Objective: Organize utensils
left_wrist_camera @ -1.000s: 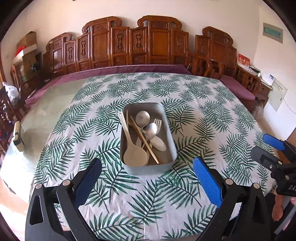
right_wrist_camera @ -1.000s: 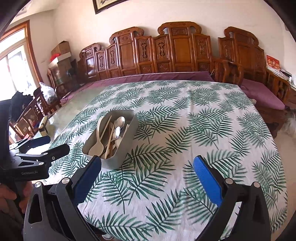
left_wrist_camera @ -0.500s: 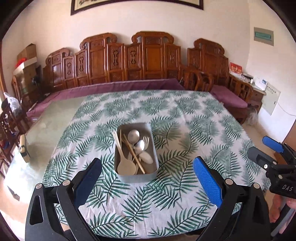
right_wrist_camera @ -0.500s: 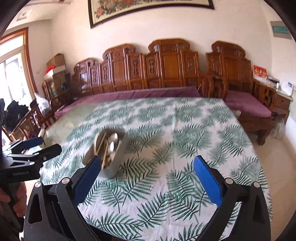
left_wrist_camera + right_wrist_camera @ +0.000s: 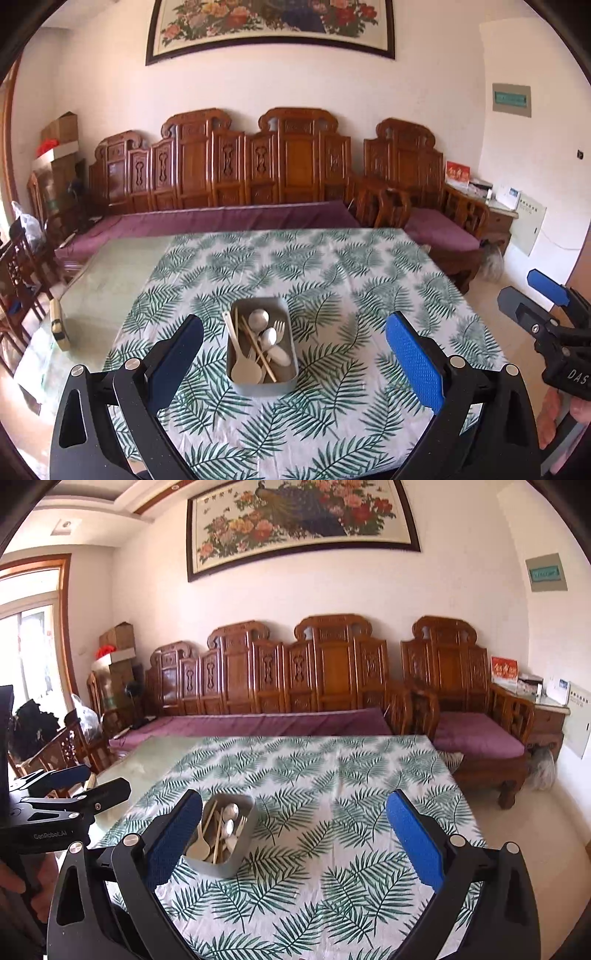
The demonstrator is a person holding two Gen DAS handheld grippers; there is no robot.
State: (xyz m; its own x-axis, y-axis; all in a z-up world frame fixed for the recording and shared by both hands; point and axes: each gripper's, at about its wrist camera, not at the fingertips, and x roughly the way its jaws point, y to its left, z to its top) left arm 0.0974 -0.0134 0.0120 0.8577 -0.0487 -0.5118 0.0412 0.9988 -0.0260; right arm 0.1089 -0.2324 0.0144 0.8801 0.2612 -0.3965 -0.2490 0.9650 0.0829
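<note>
A grey rectangular tray (image 5: 258, 387) (image 5: 242, 843) stands near the front of the leaf-patterned tablecloth (image 5: 332, 280) (image 5: 332, 782). Inside it lie a pale wooden spatula (image 5: 245, 367), chopsticks (image 5: 258, 350), metal spoons (image 5: 258, 318) and a fork (image 5: 279, 326), all heaped together. My left gripper (image 5: 293, 360) is open, raised well back from the tray with nothing between its fingers. My right gripper (image 5: 293, 840) is open too, empty, with the tray behind its left finger (image 5: 173, 843). Each gripper shows at the edge of the other's view, the right gripper (image 5: 546, 310) and the left gripper (image 5: 70, 790).
A carved wooden bench with purple cushions (image 5: 221, 221) runs behind the table. Wooden chairs (image 5: 62, 749) stand at the left, an armchair (image 5: 480, 734) at the right. Bare glass table top (image 5: 107, 273) shows left of the cloth, with a small object (image 5: 59, 330) on its edge.
Both grippers have pulled back and up from the table; the tray now looks smaller and farther, and the wall painting has come into view. Both stayed open.
</note>
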